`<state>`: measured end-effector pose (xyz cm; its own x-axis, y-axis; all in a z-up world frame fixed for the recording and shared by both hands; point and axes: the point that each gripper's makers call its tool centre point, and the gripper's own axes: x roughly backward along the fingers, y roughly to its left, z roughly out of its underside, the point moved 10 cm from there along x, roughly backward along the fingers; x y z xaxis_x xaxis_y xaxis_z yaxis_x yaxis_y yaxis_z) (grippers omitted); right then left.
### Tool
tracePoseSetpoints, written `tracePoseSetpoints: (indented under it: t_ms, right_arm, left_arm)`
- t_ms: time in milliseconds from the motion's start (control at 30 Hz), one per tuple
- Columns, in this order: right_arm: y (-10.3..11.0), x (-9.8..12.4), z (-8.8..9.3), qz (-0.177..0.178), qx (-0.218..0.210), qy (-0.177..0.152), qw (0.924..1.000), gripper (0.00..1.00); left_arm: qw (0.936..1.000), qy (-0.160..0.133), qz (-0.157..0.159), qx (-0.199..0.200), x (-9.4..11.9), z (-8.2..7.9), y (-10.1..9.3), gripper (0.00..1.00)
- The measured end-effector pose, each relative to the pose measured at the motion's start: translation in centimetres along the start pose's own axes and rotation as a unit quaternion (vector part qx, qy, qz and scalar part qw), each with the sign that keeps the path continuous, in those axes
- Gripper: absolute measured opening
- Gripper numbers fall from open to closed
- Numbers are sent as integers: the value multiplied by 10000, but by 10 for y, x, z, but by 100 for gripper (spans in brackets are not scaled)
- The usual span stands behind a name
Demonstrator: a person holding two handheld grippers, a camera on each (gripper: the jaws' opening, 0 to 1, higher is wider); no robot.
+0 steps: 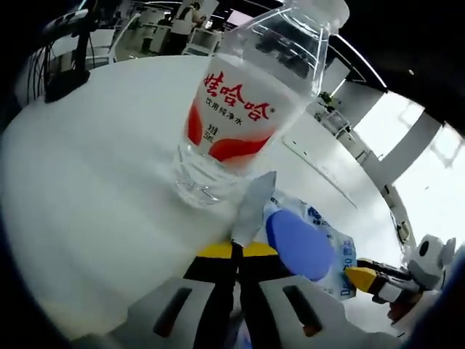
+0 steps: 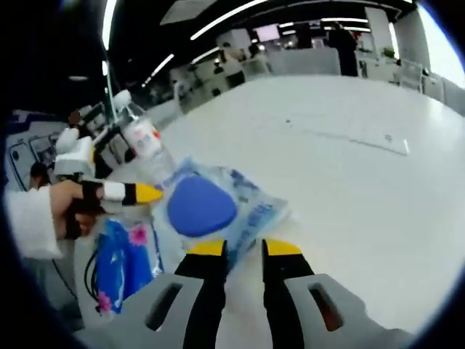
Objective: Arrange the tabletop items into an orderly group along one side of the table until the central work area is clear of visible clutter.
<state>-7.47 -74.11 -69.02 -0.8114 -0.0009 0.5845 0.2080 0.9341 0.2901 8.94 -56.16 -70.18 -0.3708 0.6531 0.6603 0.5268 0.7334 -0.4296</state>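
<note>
A clear water bottle (image 1: 243, 109) with a red-and-white label stands upright on the white table (image 1: 94, 196). Just in front of it, my left gripper (image 1: 237, 253) is shut on the thin flap of a soft wipes pack (image 1: 323, 251) with a round blue lid. In the right gripper view the same wipes pack (image 2: 207, 207) lies between both grippers. My right gripper (image 2: 245, 249) has its jaws narrowly apart on the pack's near edge. The left gripper (image 2: 145, 193), held by a hand, pinches the pack's far corner beside the bottle (image 2: 142, 138).
A blue pouch with pink flowers (image 2: 120, 265) lies left of the pack near the table edge. The right gripper (image 1: 370, 280) enters the left gripper view at lower right. A flat pale strip (image 2: 363, 137) lies farther out on the table (image 2: 349, 189). Desks and people stand beyond.
</note>
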Motion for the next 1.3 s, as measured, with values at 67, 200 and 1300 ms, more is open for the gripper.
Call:
tracePoseSetpoints:
  t_ms: [67, 200, 1300]
  right_arm:
    - [1, 6, -5, 33, -77, -212, 9997, 23]
    - [0, 25, -14, 74, 19, -573, 9983, 33]
    - [-34, 247, 38, 857, -1463, -2399, 9559, 64]
  left_arm:
    - [10000, -11, 0, -14, 0, 0, -1, 0]
    - [10000, 1, 13, -31, 1, 0, 0, 0]
    - [9949, -652, 539, -555, 65, -15, -35, 55]
